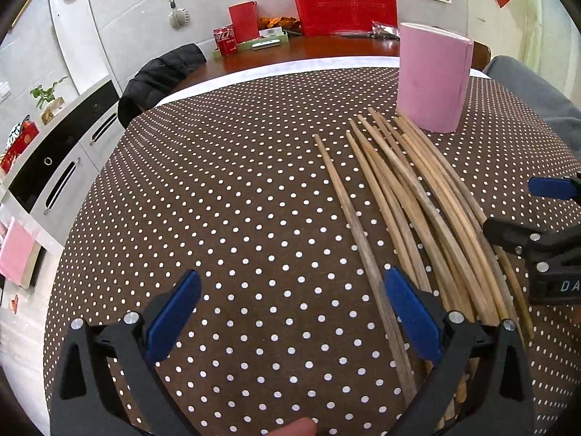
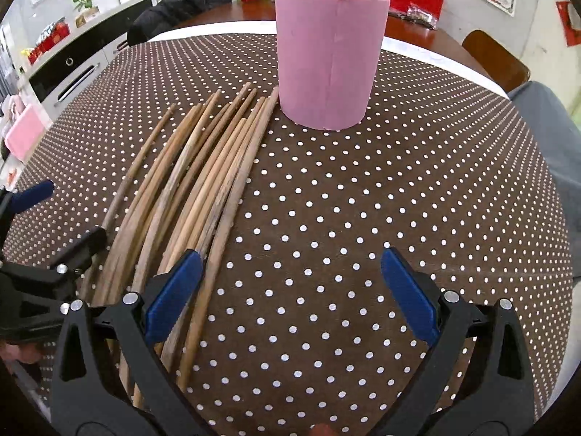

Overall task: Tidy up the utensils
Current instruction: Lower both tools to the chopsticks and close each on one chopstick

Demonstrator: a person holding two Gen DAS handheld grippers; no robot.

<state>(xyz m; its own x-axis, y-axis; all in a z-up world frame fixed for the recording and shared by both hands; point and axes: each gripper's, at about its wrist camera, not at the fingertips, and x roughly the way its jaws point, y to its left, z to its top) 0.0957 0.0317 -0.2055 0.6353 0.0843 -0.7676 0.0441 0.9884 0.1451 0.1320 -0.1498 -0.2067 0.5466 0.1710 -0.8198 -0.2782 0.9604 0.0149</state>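
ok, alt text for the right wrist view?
A loose bundle of wooden chopsticks lies flat on a brown polka-dot tablecloth, tips reaching an upright pink cylindrical holder. The right gripper hovers with jaws open and empty; the left gripper shows at the left edge.

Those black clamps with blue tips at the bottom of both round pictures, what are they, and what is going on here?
They are two hand-held grippers, one in each of a person's hands, each carrying a wide-angle camera that looks along its fingers. One picture comes from the left gripper, the other from the right gripper. Both are open and hold nothing. On the dotted tablecloth lies a loose bunch of wooden chopsticks, with a pink cylindrical holder standing upright just beyond their far ends. Each gripper also shows at the edge of the other's picture.
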